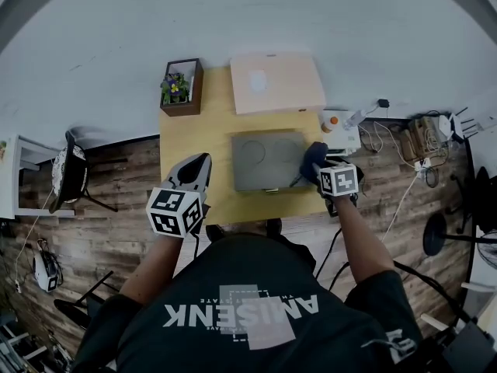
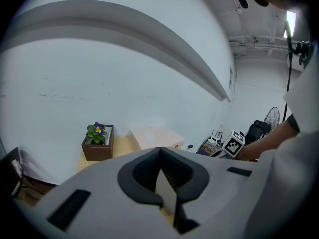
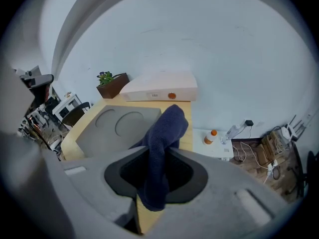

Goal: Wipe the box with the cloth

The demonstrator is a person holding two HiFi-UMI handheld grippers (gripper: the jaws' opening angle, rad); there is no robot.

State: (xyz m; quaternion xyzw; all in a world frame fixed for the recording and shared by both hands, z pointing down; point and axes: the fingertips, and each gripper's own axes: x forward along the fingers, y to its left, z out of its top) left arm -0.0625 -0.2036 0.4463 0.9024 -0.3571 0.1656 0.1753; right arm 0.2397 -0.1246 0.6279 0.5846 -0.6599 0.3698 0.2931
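A flat grey box [image 1: 264,162] with two round recesses in its top lies on the wooden table [image 1: 194,134]. The right gripper view shows it just ahead and left of the jaws [image 3: 117,126]. My right gripper [image 1: 311,169] is at the box's right edge, shut on a dark blue cloth [image 1: 313,158]. The cloth [image 3: 162,143] stands up between the jaws of the right gripper [image 3: 158,154] and hangs down behind them. My left gripper [image 1: 203,162] hovers left of the box near the table's front edge. The left gripper [image 2: 160,151] has its jaws shut with nothing in them.
A pale cardboard box [image 1: 276,82] sits at the table's back, behind the grey box. A brown planter with flowers [image 1: 180,86] stands at the back left corner. Right of the table is a low white stand [image 1: 342,138] with an orange-capped bottle [image 3: 212,136], and cables beyond.
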